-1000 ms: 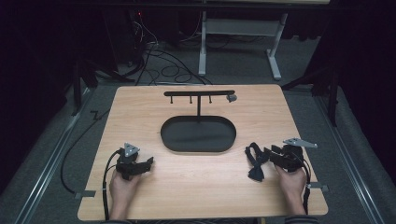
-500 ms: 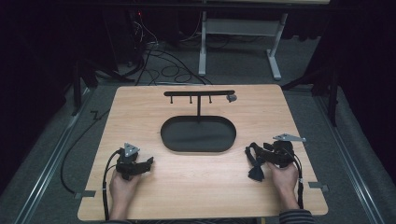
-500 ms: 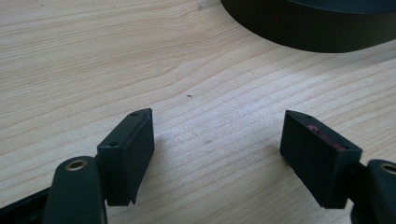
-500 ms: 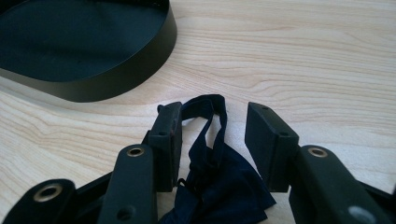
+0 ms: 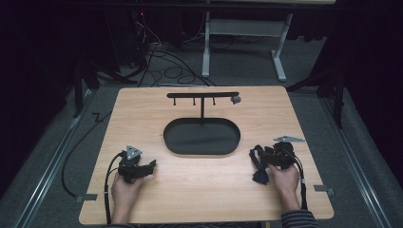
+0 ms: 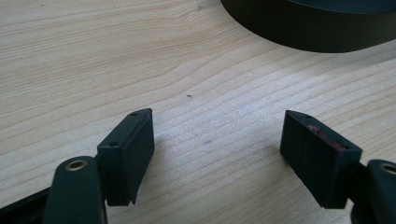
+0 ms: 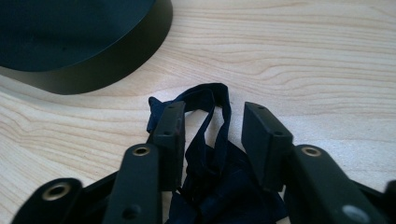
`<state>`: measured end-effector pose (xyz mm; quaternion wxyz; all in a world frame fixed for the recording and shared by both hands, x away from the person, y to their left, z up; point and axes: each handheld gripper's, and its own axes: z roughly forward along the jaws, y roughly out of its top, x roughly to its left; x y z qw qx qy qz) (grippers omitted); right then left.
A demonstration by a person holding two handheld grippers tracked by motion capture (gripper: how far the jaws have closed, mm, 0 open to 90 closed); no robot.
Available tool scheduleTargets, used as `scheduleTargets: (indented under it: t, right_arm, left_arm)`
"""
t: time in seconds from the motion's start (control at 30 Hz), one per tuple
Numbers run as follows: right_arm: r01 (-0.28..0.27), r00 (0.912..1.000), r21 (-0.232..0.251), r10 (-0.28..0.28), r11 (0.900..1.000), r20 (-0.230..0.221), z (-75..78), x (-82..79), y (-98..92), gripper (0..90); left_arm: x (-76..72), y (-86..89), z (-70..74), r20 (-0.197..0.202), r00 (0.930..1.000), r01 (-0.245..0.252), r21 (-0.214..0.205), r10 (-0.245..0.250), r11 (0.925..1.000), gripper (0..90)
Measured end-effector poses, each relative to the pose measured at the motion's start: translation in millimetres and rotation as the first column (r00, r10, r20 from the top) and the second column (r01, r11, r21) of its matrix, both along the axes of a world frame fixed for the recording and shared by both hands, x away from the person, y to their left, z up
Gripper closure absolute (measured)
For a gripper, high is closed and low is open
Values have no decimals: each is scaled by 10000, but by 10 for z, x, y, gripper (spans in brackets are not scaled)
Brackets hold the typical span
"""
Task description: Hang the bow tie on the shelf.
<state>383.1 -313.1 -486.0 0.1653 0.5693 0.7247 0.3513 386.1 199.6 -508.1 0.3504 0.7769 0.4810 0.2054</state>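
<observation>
Tabletop (image 5: 142,118), light wood.

Strap (image 5: 259,166): dark, fabric, bunched with a loop; lower right of the high view, on the wood just right of the tray. In the right gripper view the strap (image 7: 210,140) lies between the jaws, its loop reaching past their tips.

Right hand-held gripper (image 5: 262,159): jaws partly open and just now closing around the strap; the left jaw touches the fabric, the right stands a little clear, no firm grip yet.

Left hand-held gripper (image 5: 151,165): lower left, resting on bare wood, jaws wide apart, nothing between them.

Tray (image 5: 202,137): black, oval, centre. Rack (image 5: 202,95): black, with hooks, behind the tray.
</observation>
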Motion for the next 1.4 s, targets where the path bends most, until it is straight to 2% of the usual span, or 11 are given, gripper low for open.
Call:
scheduleTargets:
  t: [0.3, 0.47, 1.0, 1.4]
  right_arm:
    - [-300, 9995, -169, 299, 9994, -46, -20, 4, 41, 814]
    - [-463, 9987, -205, 467, 9987, 198, 9, -22, 51, 882]
    - [-718, 9947, -175, 729, 9973, 731, 131, -108, 55, 900]
    - [-870, 9896, -258, 894, 9959, 1130, 297, -155, 109, 900]
  left_arm:
    - [0, 0, 0, 0, 10000, 0, 1, 0, 10000, 265]
    - [0, -1, -1, 6, 10000, -7, -12, 7, 10000, 266]
    - [0, 0, 0, 2, 10000, -5, -9, 5, 10000, 265]
    - [0, 0, 0, 1, 10000, -4, -8, 4, 10000, 265]
